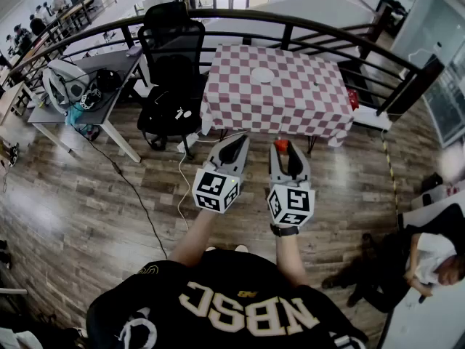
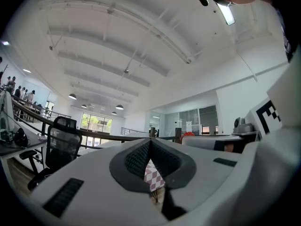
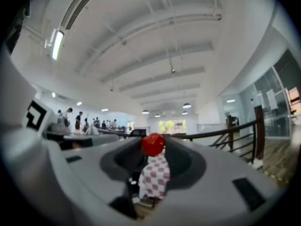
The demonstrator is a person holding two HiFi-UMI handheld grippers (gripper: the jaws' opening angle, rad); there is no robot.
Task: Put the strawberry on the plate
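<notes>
In the head view my right gripper (image 1: pixel 284 146) is held level over the wooden floor, shut on a small red strawberry (image 1: pixel 280 145) at its tips. The right gripper view shows the strawberry (image 3: pixel 153 144) pinched between the two jaw tips of that gripper (image 3: pixel 154 149). My left gripper (image 1: pixel 241 138) is beside it, shut with nothing in it; its tips meet in the left gripper view (image 2: pixel 150 143). A white plate (image 1: pixel 262 75) lies on the red-and-white checked table (image 1: pixel 290 104) a short way ahead of both grippers.
A black office chair (image 1: pixel 171 57) stands left of the table, with a cluttered grey desk (image 1: pixel 87 86) further left. A dark curved railing (image 1: pixel 320 31) runs behind the table. A person (image 1: pixel 436 257) sits at the lower right. A cable (image 1: pixel 138 195) trails over the floor.
</notes>
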